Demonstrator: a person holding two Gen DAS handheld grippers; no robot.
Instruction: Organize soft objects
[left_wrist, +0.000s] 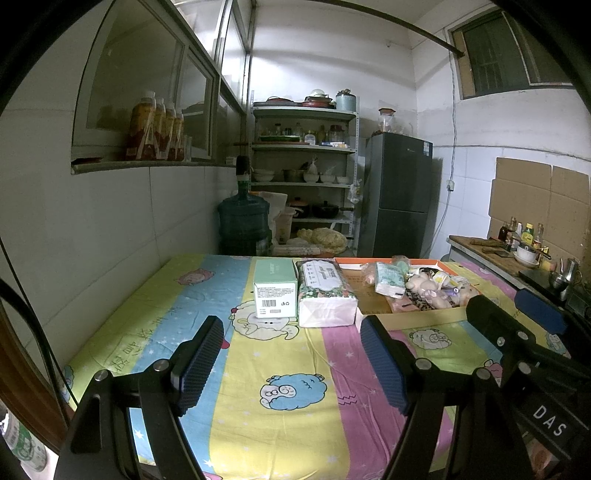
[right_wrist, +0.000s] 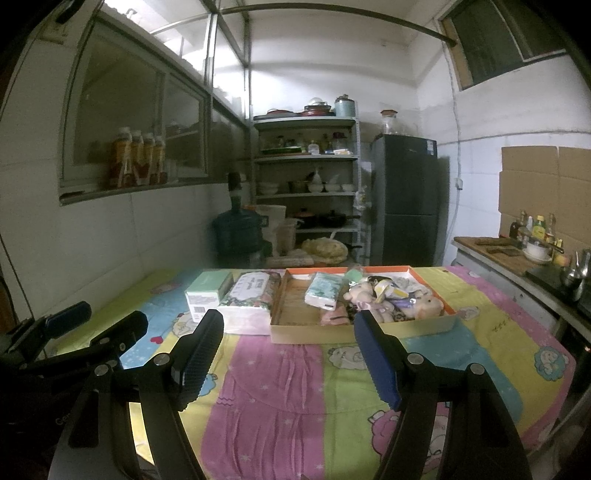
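On the cartoon-print cloth (left_wrist: 280, 369) stands a shallow cardboard tray (left_wrist: 417, 318) with an orange rim. It holds plush toys (left_wrist: 430, 290), a small tissue pack (left_wrist: 389, 281) and other soft items. Left of it lie a floral tissue pack (left_wrist: 325, 295) and a mint green box (left_wrist: 275, 291). My left gripper (left_wrist: 291, 365) hovers open over the cloth, short of these, with nothing between its fingers. My right gripper (right_wrist: 290, 356) is open and empty too, in front of the tray (right_wrist: 362, 328), plush toys (right_wrist: 369, 297), floral pack (right_wrist: 251, 295) and green box (right_wrist: 205, 293).
A tiled wall runs along the left edge of the table. Behind the table stand a water jug (left_wrist: 243, 221), a loaded shelf rack (left_wrist: 303, 177) and a dark fridge (left_wrist: 397, 195). A counter (right_wrist: 517, 258) with bottles and a bowl lies to the right.
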